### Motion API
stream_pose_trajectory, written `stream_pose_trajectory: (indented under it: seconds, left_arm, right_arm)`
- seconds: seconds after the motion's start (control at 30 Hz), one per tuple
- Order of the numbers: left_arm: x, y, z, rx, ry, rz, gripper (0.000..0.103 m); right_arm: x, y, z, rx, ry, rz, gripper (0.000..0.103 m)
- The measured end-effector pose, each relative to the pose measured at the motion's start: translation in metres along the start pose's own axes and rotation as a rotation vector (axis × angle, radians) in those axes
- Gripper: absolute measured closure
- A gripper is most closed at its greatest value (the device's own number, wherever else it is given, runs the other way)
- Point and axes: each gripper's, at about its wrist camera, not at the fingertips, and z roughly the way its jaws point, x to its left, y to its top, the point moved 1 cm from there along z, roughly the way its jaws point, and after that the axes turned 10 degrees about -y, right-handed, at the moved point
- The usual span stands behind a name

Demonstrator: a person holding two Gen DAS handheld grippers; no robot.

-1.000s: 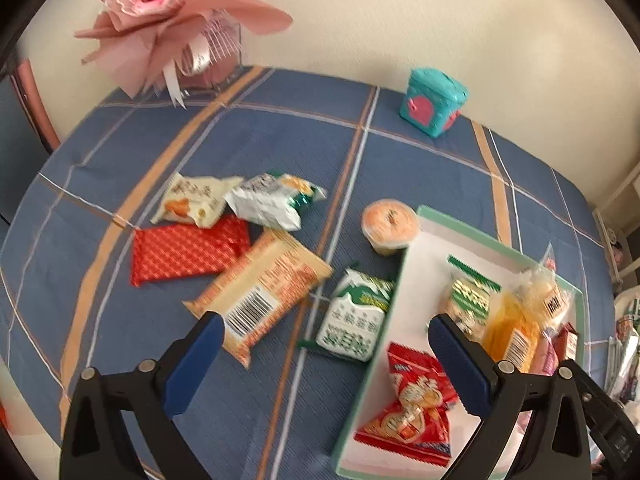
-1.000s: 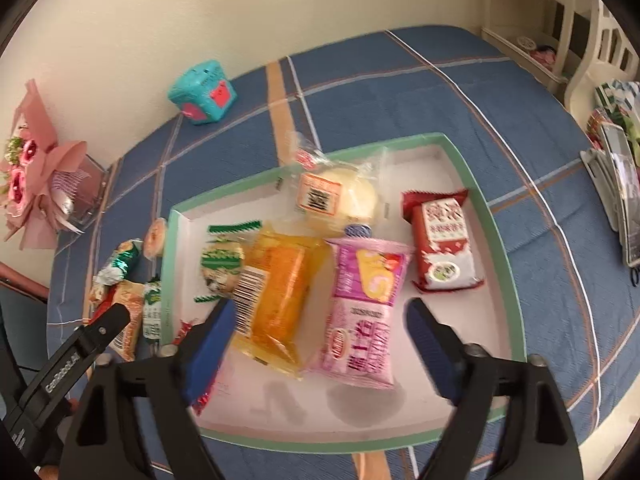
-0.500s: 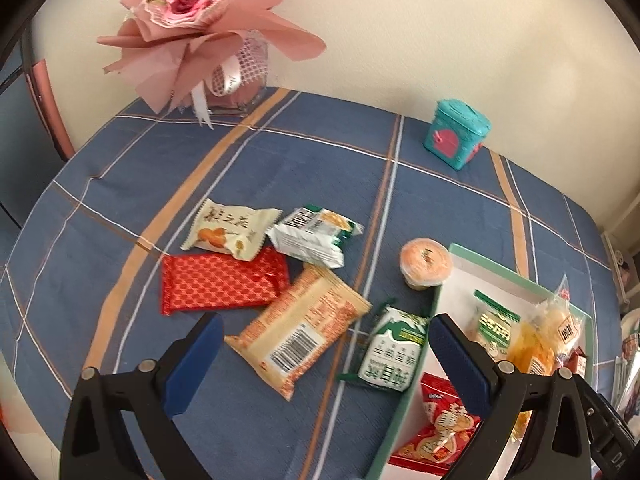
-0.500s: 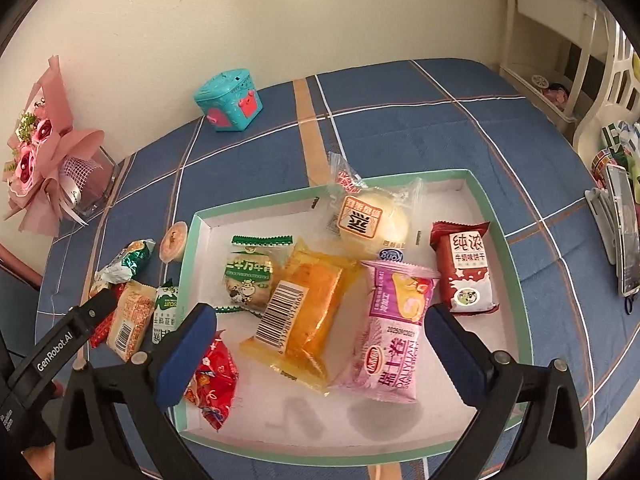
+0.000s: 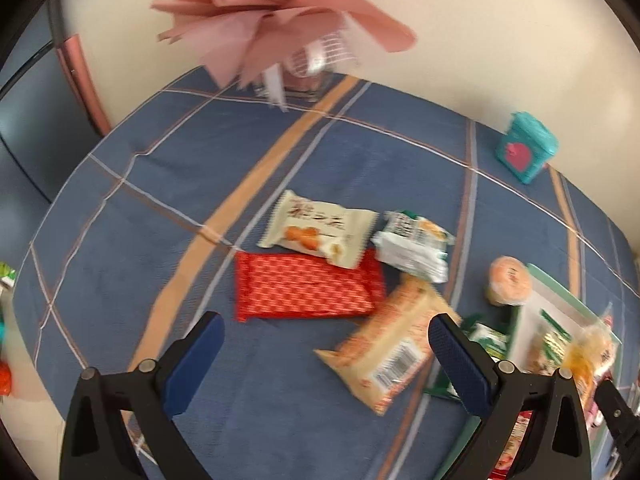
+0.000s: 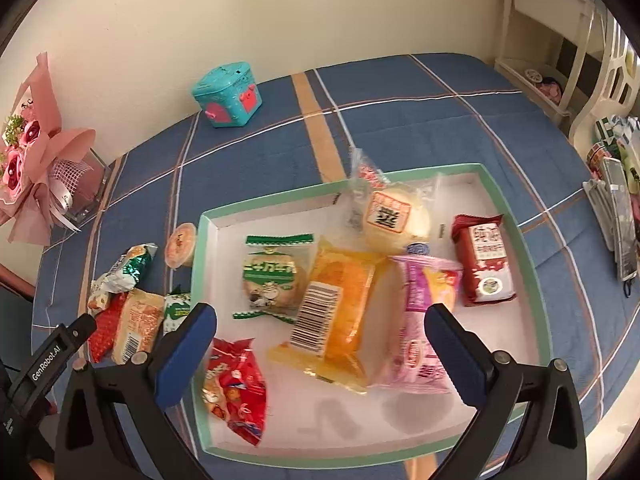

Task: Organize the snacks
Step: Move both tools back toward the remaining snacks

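left wrist view: the left gripper (image 5: 326,344) hung spread wide, empty, over loose snacks: red pack (image 5: 306,290), orange pack (image 5: 386,356). right gripper (image 6: 320,330) gaped empty above the tray (image 6: 532,256) of snacks.

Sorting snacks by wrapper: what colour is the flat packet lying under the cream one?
Red, with a fine white pattern: flat packet, clearest in the left wrist view.

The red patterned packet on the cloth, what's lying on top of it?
A cream biscuit packet overlaps the upper edge of the red packet. That covered strip is hidden. The orange barcode packet meets its lower right corner.
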Motion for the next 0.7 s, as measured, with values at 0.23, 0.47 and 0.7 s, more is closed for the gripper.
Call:
stream_pose_trajectory:
  seconds: [0.23,0.47,0.7]
  left_arm:
    - [0.039,0.006,0.008,0.017,-0.024,-0.078,0.001]
    - [0.071,0.012,0.010,-0.005,-0.053,-0.129,0.001]
    - [0.086,0.017,0.015,0.011,-0.094,-0.152,0.002]
  right_arm:
    - [0.033,-0.005,-0.003,-0.021,0.051,-0.027,0.000]
    - [0.076,-0.012,-0.011,-0.050,0.126,-0.099,0.000]
    - [0.129,-0.026,-0.011,-0.042,0.176,-0.197,0.000]
